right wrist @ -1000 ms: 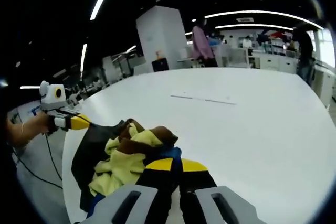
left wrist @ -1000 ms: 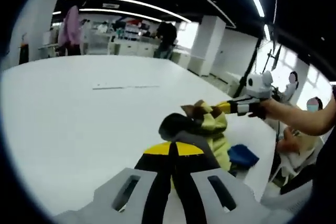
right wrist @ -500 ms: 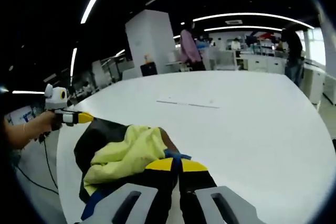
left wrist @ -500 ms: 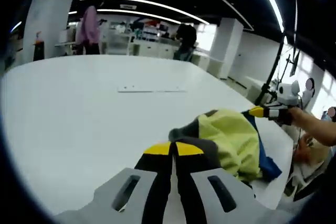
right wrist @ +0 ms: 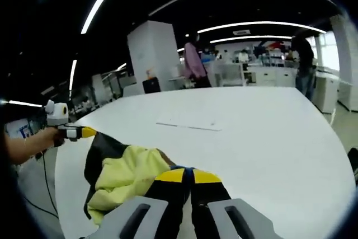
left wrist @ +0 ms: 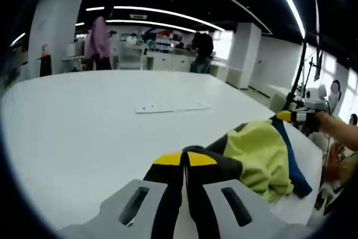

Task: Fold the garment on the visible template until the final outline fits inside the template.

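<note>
Garment (left wrist: 260,155), a yellow-green, black and blue soft fabric piece, hangs stretched between my two grippers above the white table (left wrist: 72,132). My left gripper (left wrist: 183,159) and right gripper (right wrist: 187,175) are each clenched on a fabric edge. I should keep it taut and lower it flat. The near table edge is close; open room lies toward the thin pale strip (left wrist: 170,107)

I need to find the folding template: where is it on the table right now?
The thin template lies flat mid-table, beyond the garment held up between both grippers; in the right gripper view it sits past the garment, centre.
</note>
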`<action>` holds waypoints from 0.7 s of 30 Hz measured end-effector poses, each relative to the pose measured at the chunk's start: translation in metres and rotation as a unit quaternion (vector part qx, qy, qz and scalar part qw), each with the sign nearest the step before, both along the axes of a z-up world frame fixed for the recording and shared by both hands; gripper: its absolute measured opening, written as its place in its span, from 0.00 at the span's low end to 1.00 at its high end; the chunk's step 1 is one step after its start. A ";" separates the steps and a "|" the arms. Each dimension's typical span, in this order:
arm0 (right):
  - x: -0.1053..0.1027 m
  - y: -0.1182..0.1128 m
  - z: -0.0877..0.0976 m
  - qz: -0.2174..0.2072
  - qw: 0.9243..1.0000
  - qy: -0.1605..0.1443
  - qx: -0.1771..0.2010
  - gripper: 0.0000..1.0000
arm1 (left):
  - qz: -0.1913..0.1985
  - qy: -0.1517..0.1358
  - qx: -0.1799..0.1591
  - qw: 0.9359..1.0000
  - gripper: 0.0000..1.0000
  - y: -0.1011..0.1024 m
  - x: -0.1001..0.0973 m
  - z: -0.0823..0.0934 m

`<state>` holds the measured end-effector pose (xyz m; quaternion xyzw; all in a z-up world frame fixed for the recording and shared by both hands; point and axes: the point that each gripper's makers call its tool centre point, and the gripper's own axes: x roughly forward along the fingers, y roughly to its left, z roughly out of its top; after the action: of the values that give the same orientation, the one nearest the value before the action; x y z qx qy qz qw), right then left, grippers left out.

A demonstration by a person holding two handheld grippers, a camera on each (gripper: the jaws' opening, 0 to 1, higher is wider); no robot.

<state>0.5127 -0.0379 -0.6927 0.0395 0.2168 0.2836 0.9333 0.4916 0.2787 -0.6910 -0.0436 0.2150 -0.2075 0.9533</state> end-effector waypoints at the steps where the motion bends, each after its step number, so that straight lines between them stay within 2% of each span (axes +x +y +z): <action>1: 0.004 -0.004 0.000 -0.010 1.000 0.000 0.002 0.00 | 0.002 0.001 0.002 1.000 0.00 0.002 0.002 -0.001; 8: 0.028 -0.023 0.002 -0.057 0.998 0.003 0.011 0.00 | 0.025 0.002 0.007 1.000 0.00 0.016 0.019 -0.007; 15: 0.044 -0.033 -0.004 -0.078 0.997 0.010 0.010 0.00 | 0.046 0.008 0.011 0.999 0.00 0.027 0.038 -0.018; 21: 0.059 -0.039 -0.010 -0.097 0.995 0.022 0.025 0.00 | 0.050 0.016 0.015 0.999 0.00 0.026 0.051 -0.027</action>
<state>0.5715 -0.0766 -0.7023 0.0898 0.2251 0.1963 0.9501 0.5422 0.3046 -0.7179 -0.0431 0.2311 -0.1558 0.9594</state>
